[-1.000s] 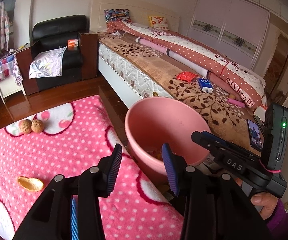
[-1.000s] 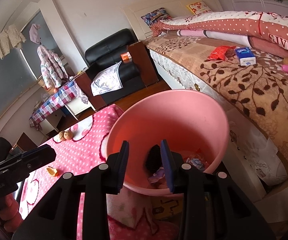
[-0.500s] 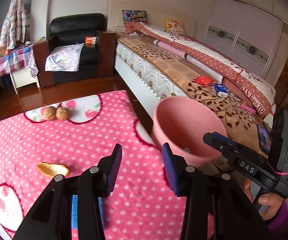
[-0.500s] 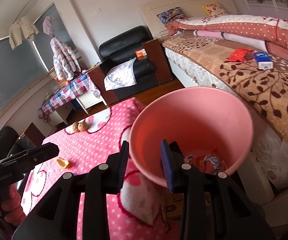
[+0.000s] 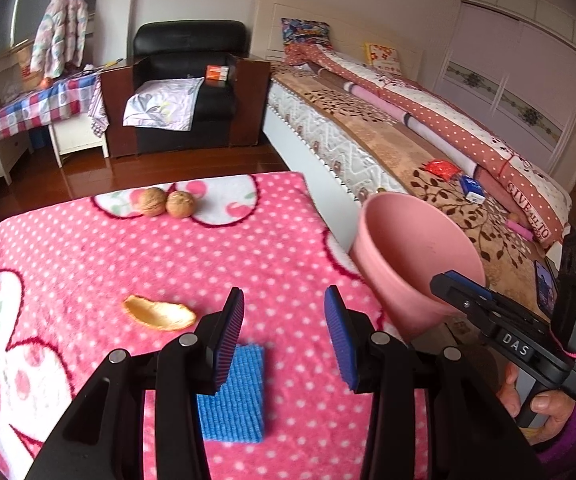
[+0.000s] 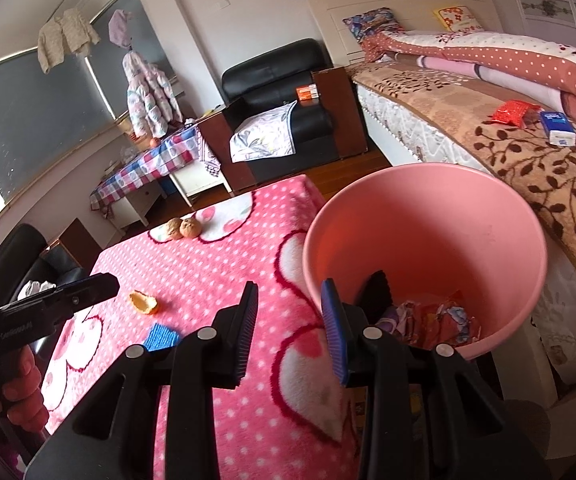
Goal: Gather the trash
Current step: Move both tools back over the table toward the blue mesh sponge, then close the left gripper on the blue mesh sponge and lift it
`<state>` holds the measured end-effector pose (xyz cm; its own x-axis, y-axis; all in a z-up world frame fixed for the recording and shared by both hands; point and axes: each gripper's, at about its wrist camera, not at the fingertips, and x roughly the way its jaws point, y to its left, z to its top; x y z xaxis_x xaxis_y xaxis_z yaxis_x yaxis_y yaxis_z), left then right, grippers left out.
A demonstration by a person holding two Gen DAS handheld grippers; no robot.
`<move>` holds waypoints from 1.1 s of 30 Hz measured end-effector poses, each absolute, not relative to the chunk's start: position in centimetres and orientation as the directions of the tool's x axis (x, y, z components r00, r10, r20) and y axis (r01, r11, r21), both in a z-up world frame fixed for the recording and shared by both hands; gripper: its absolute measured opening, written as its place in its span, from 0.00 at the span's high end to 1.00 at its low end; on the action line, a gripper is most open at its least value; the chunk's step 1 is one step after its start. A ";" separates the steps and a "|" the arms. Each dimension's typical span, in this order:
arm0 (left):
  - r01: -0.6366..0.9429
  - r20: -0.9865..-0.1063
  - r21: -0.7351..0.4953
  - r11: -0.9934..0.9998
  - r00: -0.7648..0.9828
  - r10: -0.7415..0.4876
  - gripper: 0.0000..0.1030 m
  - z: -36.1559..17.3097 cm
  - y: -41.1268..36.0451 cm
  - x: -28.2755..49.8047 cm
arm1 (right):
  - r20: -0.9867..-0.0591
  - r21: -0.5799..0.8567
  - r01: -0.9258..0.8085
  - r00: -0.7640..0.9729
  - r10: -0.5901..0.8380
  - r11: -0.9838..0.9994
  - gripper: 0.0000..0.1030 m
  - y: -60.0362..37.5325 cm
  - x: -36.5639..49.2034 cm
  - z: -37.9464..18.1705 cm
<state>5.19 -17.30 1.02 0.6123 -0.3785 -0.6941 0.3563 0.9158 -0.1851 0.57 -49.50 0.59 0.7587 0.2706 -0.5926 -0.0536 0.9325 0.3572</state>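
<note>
A pink bin [image 6: 427,240] stands beside the table's right edge, with wrappers [image 6: 439,316] at its bottom; it also shows in the left wrist view [image 5: 415,256]. An orange peel [image 5: 159,312] lies on the pink polka-dot tablecloth [image 5: 88,248], also seen in the right wrist view [image 6: 143,303]. A blue ribbed cloth [image 5: 235,396] lies below my left gripper [image 5: 284,336], which is open and empty above the table. My right gripper [image 6: 289,328] is open and empty, at the table edge beside the bin.
Two walnuts [image 5: 166,202] sit at the table's far edge. A bed [image 5: 407,148] with a red packet [image 5: 441,169] and a blue box [image 5: 472,189] lies right of the bin. A black armchair [image 5: 188,80] stands behind.
Both grippers have pulled back and swung left, from over the bin to over the table. The peel and blue cloth have come into view. The right gripper's jaws have widened.
</note>
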 end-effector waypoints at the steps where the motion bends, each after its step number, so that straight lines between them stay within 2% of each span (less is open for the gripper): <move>1: 0.350 -0.695 -0.184 0.918 0.614 -0.374 0.60 1.0 -17.1 5.2 | -0.594 0.355 -0.058 0.757 0.273 0.933 0.68 -49.3 0.6 0.6; 33: 0.229 -0.733 -0.191 0.955 0.613 -0.293 0.60 -1.5 -11.2 4.2 | -0.629 0.320 -0.158 0.702 0.334 0.934 0.68 -44.7 0.8 0.1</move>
<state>4.22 -11.19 -1.48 0.6133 -0.2935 -0.7333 0.2290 0.9546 -0.1905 0.80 -44.68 0.12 0.7016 0.3342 -0.6293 -0.1577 0.9341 0.3204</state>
